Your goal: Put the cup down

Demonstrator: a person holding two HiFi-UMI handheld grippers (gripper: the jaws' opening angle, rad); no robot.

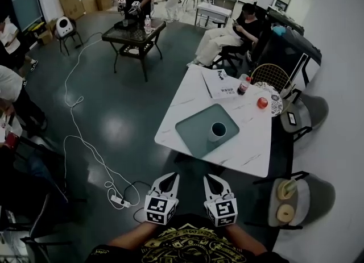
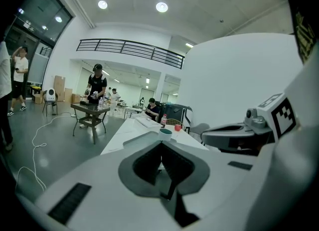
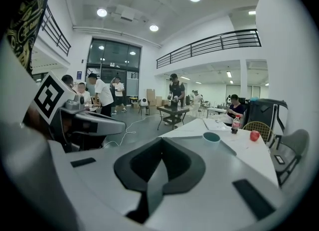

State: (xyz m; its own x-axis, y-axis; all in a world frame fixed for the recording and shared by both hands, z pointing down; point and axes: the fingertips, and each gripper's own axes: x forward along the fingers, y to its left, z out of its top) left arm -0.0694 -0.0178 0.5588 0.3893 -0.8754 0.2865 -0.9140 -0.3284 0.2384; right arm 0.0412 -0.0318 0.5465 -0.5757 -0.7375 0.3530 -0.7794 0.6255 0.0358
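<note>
Jaws together and empty, left gripper (image 1: 170,176) and right gripper (image 1: 210,178) hang well short of the upright cup (image 1: 218,131) ahead on its tray (image 1: 190,126), right one nearer

- White table (image 1: 193,100): carries a booklet (image 1: 222,83), a bottle (image 1: 243,84) and a red fruit (image 1: 262,102) (at a plate's (image 1: 276,106) edge).
- Floor (image 1: 114,125): white cable (image 1: 74,105) loops to a power strip (image 1: 118,201).
- Dark side table (image 1: 133,34): well apart.

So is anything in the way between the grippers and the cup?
Nothing visible is. The cup stands alone on the teal tray on the white table, ahead of the left gripper and right gripper, both shut and empty. Only floor and the bare table edge lie between.
</note>
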